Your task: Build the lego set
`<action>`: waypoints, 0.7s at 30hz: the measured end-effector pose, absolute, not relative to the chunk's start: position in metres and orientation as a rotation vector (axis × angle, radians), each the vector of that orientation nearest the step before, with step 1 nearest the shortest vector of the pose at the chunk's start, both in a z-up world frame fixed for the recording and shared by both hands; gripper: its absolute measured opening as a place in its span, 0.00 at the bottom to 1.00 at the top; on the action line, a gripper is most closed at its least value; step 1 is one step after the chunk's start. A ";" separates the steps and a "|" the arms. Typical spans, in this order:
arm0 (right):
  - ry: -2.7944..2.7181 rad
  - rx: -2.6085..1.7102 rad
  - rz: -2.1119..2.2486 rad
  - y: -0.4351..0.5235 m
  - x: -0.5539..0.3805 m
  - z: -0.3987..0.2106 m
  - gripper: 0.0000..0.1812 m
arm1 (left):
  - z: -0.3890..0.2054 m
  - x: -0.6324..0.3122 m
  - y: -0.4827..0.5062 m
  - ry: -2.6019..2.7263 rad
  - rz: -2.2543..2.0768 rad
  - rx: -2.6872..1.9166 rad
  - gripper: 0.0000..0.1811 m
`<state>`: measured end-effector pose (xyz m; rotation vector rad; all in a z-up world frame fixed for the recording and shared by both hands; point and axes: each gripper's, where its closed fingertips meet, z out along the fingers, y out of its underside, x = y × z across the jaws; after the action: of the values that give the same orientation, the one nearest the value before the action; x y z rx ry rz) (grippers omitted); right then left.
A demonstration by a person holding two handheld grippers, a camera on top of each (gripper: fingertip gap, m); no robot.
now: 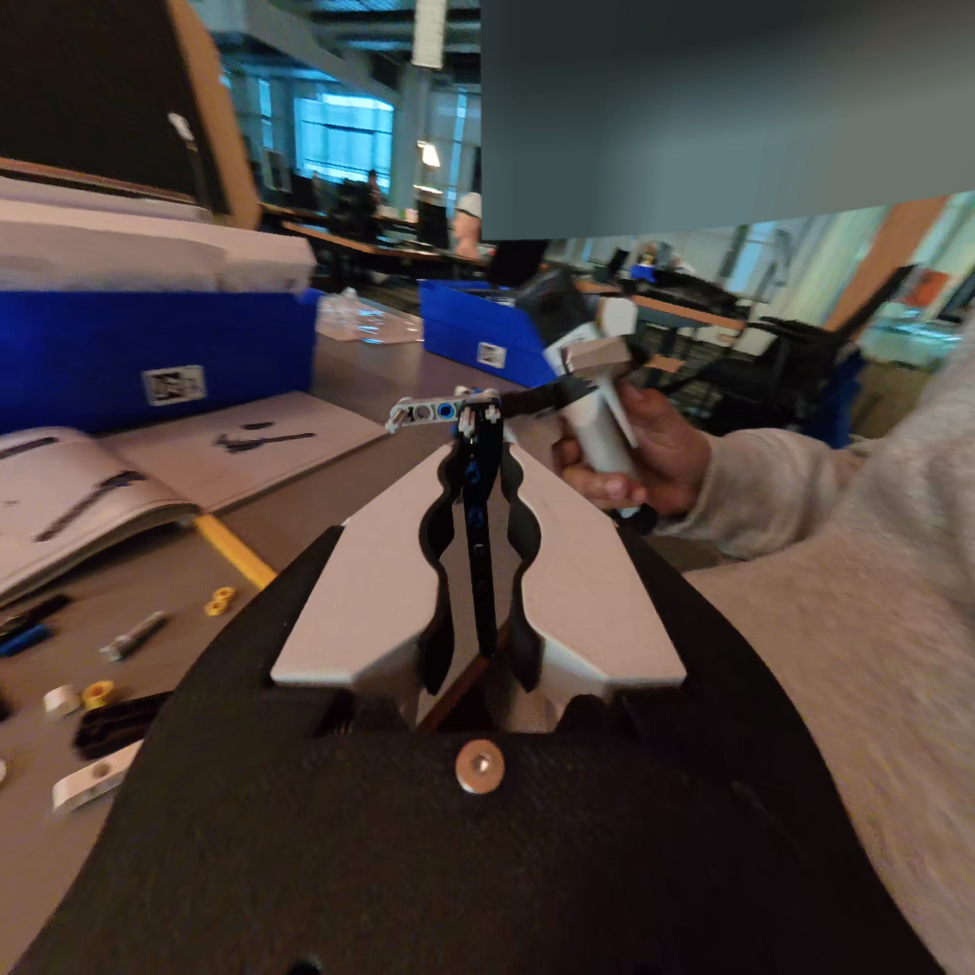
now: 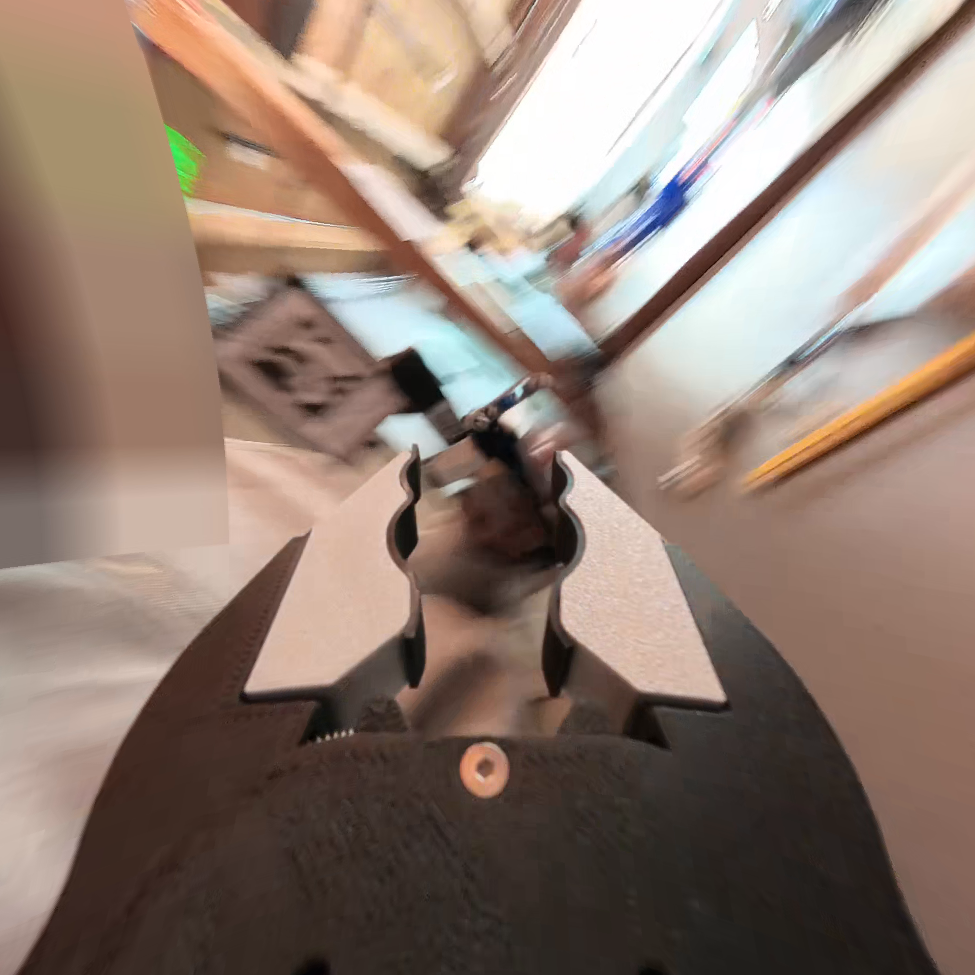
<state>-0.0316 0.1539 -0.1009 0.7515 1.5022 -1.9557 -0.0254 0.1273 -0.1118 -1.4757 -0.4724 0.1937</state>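
My left gripper [image 1: 477, 448] is shut on a long black Lego beam [image 1: 480, 554] with blue pins, which stands edge-on between the fingers. A light grey beam [image 1: 430, 412] with a blue pin is joined crosswise at the beam's far end. In the left wrist view a hand holds my right gripper [image 1: 519, 403] just right of that joint; I cannot tell whether it touches it. The right wrist view is badly blurred. It shows my right gripper [image 2: 485, 464] with jaws apart and nothing between them, and the assembly [image 2: 501, 417] just beyond the tips.
An open instruction booklet [image 1: 158, 475] lies on the grey table at the left. Behind it stand two blue bins [image 1: 158, 343] [image 1: 475, 327]. Loose pieces lie at the lower left: yellow bushes [image 1: 220, 601], a grey pin [image 1: 134, 636] and a black part [image 1: 113, 725]. A grey sleeve [image 1: 791, 527] fills the right.
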 end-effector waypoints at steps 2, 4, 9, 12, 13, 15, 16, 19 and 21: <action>1.698 0.797 -2.227 0.164 -0.047 -0.092 0.29 | -0.112 -0.030 0.125 -0.486 0.284 -1.478 0.06; 1.888 0.797 -2.404 0.169 -0.051 -0.084 0.31 | -0.112 -0.033 0.125 -0.493 0.351 -1.480 0.06; 2.127 0.763 -2.471 0.156 -0.042 -0.084 0.27 | -0.111 -0.029 0.134 -0.489 0.431 -1.467 0.06; 2.155 0.769 -2.440 0.144 -0.036 -0.088 0.25 | -0.112 -0.029 0.136 -0.497 0.489 -1.475 0.06; 2.163 0.768 -2.428 0.142 -0.034 -0.089 0.24 | -0.113 -0.030 0.136 -0.501 0.512 -1.479 0.06; 2.187 0.755 -2.405 0.137 -0.033 -0.093 0.21 | -0.115 -0.030 0.138 -0.499 0.531 -1.492 0.06; 2.202 0.748 -2.395 0.136 -0.032 -0.094 0.20 | -0.116 -0.030 0.138 -0.501 0.531 -1.493 0.06; 2.216 0.779 -2.404 0.141 -0.038 -0.096 0.20 | -0.119 -0.032 0.138 -0.520 0.504 -1.494 0.06; 2.193 0.805 -2.415 0.146 -0.042 -0.094 0.20 | -0.120 -0.034 0.137 -0.534 0.499 -1.487 0.06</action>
<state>-0.0419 0.1461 -0.0944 0.8046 2.1928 -2.4148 -0.0342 0.1366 -0.1200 -1.4873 -0.5338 0.4992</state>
